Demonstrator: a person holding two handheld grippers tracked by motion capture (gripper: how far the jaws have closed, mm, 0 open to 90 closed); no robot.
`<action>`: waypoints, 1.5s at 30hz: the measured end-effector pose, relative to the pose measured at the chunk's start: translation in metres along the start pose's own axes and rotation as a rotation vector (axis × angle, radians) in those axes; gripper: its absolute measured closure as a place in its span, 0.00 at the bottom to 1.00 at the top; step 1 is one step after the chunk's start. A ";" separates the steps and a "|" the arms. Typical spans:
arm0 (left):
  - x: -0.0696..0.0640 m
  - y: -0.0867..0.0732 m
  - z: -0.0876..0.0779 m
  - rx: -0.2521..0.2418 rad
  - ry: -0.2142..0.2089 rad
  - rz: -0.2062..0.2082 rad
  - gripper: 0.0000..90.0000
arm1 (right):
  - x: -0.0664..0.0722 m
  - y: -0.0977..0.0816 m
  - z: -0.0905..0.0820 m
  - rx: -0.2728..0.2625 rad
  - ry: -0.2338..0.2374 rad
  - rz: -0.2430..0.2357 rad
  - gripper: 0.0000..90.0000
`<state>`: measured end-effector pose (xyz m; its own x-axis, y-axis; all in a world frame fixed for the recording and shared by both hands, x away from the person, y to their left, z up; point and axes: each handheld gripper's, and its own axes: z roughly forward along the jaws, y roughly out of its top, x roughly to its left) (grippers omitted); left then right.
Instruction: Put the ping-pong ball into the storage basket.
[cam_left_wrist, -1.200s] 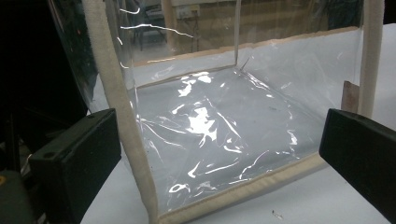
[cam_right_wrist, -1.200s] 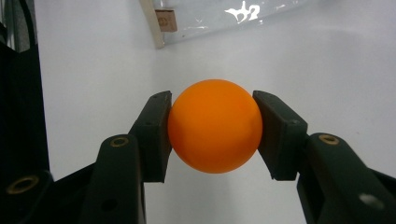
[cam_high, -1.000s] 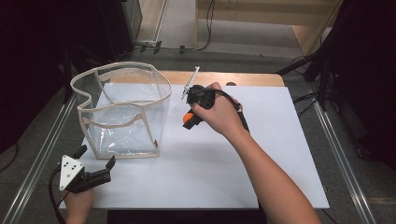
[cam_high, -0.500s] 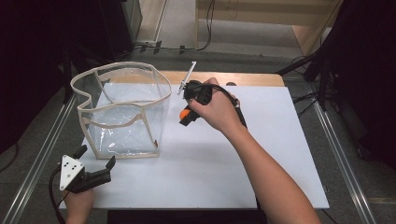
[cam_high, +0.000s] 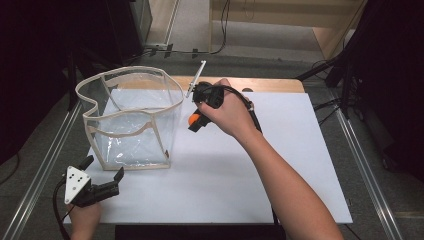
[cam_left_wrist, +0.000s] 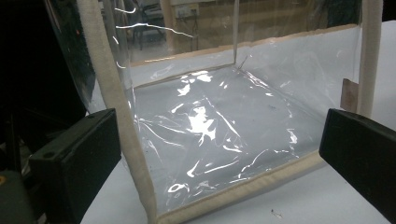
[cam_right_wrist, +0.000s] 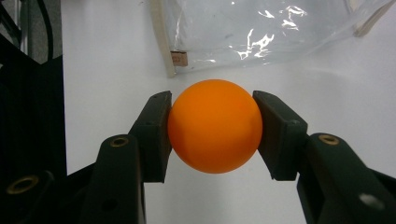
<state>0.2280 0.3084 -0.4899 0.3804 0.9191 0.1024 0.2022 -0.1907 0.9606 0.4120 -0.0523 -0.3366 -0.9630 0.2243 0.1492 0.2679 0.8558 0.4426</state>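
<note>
On the table (cam_high: 300, 165), toward its back left corner, stands the bag (cam_high: 131, 120), clear, fabric-trimmed, upright with its mouth open, in the same spot as half a second ago and a second ago. Near the front left corner rests the left gripper (cam_high: 102, 175), jaws spread wide and holding nothing, pointed at the bag's front wall (cam_left_wrist: 224, 140), unchanged across all three moments. Just right of the bag's right wall, above the middle of the table, hangs the right gripper (cam_high: 194, 123), clenched on the ball (cam_right_wrist: 215, 131), an orange one pinched squarely between both pads. Compared with a second ago: carried leftward and a little toward the back edge, now closer to the bag's rim than before, though not yet over the opening. Judged from that drift, a transfer of the ball into the bag under way, with lifting over the rim and letting go yet to come. In the right gripper view, bag corner (cam_right_wrist: 261, 32) close ahead beyond the ball.
</note>
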 end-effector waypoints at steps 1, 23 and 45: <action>0.000 0.000 0.000 -0.003 -0.001 -0.002 0.00 | -0.001 0.000 0.000 -0.004 0.002 -0.003 0.53; 0.000 0.000 -0.001 0.003 -0.004 0.007 0.00 | -0.003 0.011 -0.017 -0.014 -0.002 -0.012 0.53; 0.000 0.000 0.000 0.004 -0.005 0.006 0.00 | -0.004 0.022 -0.037 -0.016 -0.021 -0.015 0.53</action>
<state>0.2274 0.3081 -0.4899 0.3860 0.9162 0.1074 0.2038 -0.1982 0.9587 0.4230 -0.0511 -0.2948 -0.9674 0.2209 0.1239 0.2533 0.8519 0.4584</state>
